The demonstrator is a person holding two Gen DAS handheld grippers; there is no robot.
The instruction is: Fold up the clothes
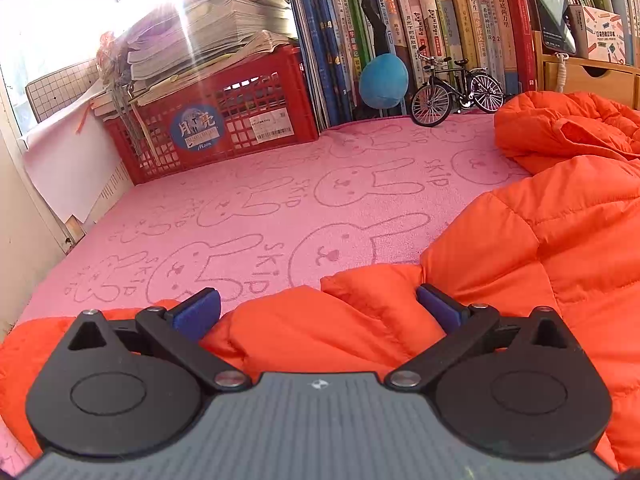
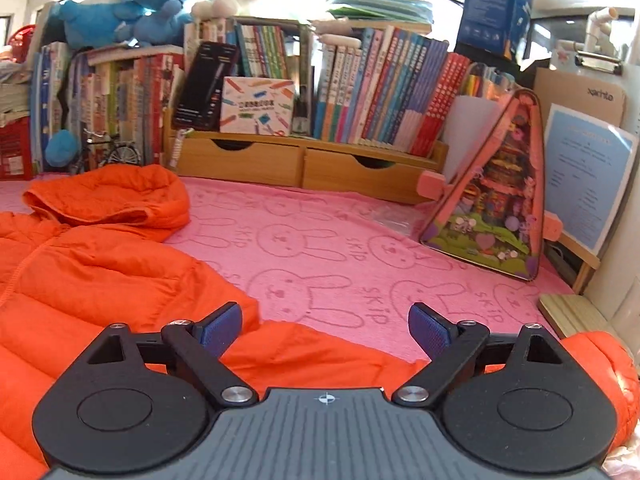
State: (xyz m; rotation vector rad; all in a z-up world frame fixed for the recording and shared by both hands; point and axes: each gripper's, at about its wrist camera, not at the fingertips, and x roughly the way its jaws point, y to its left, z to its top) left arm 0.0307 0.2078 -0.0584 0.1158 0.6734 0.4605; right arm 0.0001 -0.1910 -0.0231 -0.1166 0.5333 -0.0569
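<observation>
Here the puffy orange quilted hooded jacket [image 2: 100, 272] lies lengthwise, hood far; the left gripper [image 1: 318, 306] and right gripper [image 2: 325, 326] gape, clasping nothing. Only the right view shows wooden drawers [image 2: 304, 166].

Orange quilted jacket [image 2: 100, 280] on a pink rabbit-print cloth [image 1: 280, 208], red crate [image 1: 224, 120], blue-padded black claws.
</observation>
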